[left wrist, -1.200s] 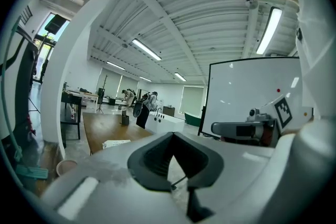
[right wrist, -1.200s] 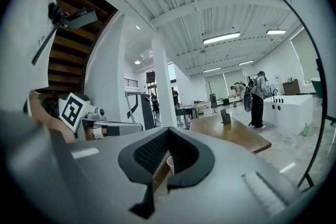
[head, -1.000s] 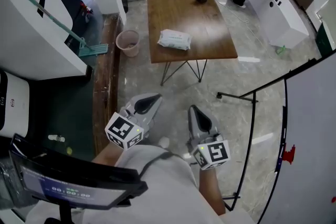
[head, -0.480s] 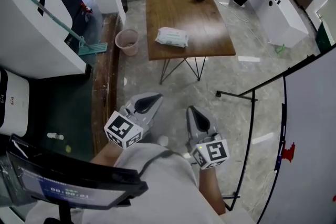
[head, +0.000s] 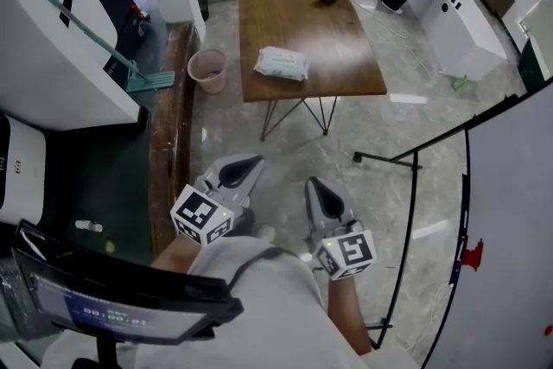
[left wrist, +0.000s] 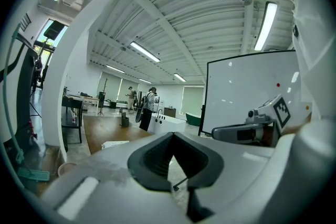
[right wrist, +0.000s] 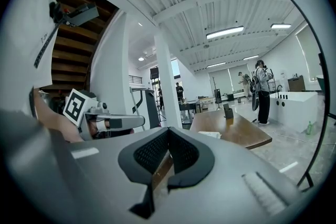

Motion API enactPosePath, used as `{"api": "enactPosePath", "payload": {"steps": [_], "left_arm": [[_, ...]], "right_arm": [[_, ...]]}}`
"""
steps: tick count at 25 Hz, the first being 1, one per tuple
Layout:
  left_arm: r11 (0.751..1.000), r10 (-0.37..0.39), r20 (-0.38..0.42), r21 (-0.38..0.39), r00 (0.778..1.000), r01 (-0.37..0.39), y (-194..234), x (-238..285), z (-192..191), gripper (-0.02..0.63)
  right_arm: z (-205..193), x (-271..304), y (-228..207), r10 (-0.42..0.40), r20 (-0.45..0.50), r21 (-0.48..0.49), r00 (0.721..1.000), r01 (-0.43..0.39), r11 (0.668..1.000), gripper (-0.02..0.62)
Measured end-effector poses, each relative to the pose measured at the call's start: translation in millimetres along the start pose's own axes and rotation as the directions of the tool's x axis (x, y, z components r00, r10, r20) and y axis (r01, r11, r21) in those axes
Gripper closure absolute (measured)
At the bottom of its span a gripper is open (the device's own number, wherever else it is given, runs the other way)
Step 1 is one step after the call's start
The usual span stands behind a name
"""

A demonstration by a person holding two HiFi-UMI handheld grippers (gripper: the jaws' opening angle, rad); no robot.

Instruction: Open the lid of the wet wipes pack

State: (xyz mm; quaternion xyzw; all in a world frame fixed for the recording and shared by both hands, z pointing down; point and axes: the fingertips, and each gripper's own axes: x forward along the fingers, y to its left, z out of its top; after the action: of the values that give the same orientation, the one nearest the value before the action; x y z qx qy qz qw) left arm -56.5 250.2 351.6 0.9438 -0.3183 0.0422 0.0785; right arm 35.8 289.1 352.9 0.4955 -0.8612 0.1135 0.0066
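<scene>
A person holds two grippers low, side by side above a pale stone floor. The left gripper (head: pixel 246 162) and the right gripper (head: pixel 313 184) both have their jaws pressed together on nothing. The wet wipes pack (head: pixel 282 63) lies on a wooden table (head: pixel 298 9), well ahead of both.

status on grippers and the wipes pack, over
Left gripper shut, empty. Right gripper shut, empty. Wet wipes pack on table, grippers well short of it. Nothing in the way.
</scene>
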Motion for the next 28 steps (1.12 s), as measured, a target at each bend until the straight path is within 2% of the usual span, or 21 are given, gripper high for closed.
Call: {"api": "enactPosePath", "payload": {"steps": [4,9,28], "left_arm": [[1.0,-0.003,0.002,-0.006,1.0,0.003,-3.8,4.9,3.1,0.601],[1.0,-0.019,0.004,-0.023,1.0,0.019,18.4,20.5,7.0,0.601],[0.997,-0.07,0.012,-0.012,0.997,0.07,132.9,111.7,43.3,0.601]], "right_arm": [[4.8,-2.4,-6.0,-0.002,-0.003,0.003,1.0,0.002,1.0,0.588],[10.6,18.1,-17.0,-0.02,-0.006,0.001,1.0,0.02,1.0,0.588],[49.0,131.9,-78.6,-0.058,-0.006,-0.003,0.998,0.058,0.998,0.588]]}}
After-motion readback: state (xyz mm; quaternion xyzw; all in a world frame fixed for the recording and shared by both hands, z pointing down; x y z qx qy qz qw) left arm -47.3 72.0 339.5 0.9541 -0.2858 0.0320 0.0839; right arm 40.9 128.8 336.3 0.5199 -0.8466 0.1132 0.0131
